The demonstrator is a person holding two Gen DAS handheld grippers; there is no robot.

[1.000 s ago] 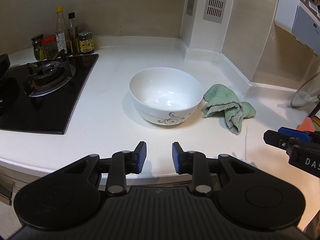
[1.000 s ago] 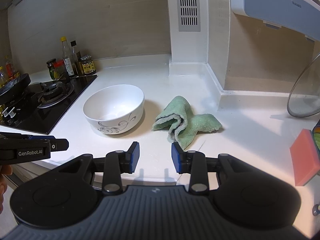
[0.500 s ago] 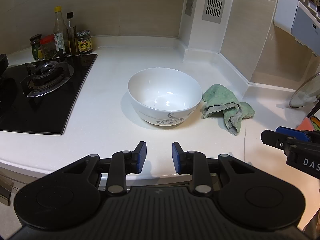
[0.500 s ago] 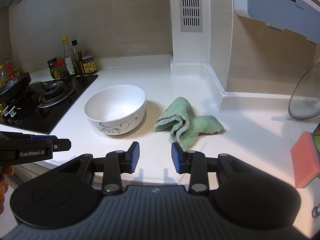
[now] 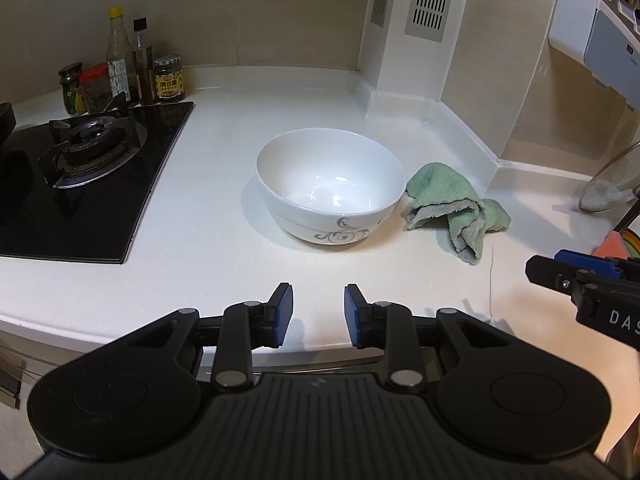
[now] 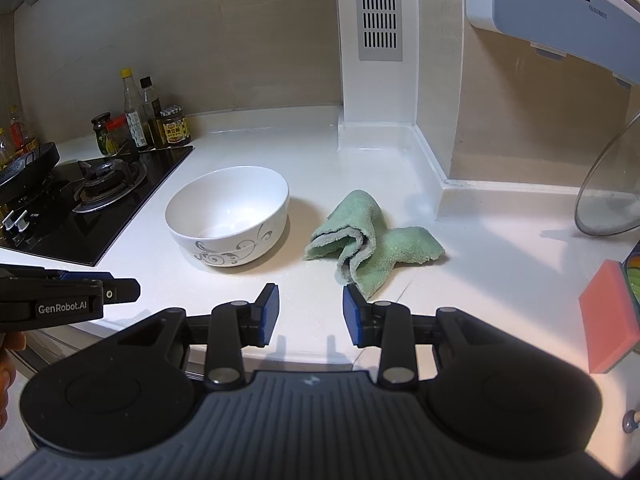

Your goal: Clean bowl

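Note:
A white bowl (image 5: pixel 330 184) with a grey swirl pattern stands upright and empty on the white counter; it also shows in the right wrist view (image 6: pixel 228 216). A crumpled green cloth (image 5: pixel 452 208) lies just right of it, also in the right wrist view (image 6: pixel 372 240). My left gripper (image 5: pixel 319 314) is open and empty, near the counter's front edge, in front of the bowl. My right gripper (image 6: pixel 307 312) is open and empty, in front of the cloth, its right finger close to the cloth's near end.
A black gas hob (image 5: pixel 80 168) sits on the left with sauce bottles and jars (image 5: pixel 132 76) behind it. A glass lid (image 6: pixel 608 196) leans at the right wall. A pink sponge (image 6: pixel 608 316) lies at the right. A white column (image 6: pixel 376 80) stands at the back.
Both grippers have drifted slightly forward and the view has shifted a little. The bowl and cloth have not moved. Both grippers stay open.

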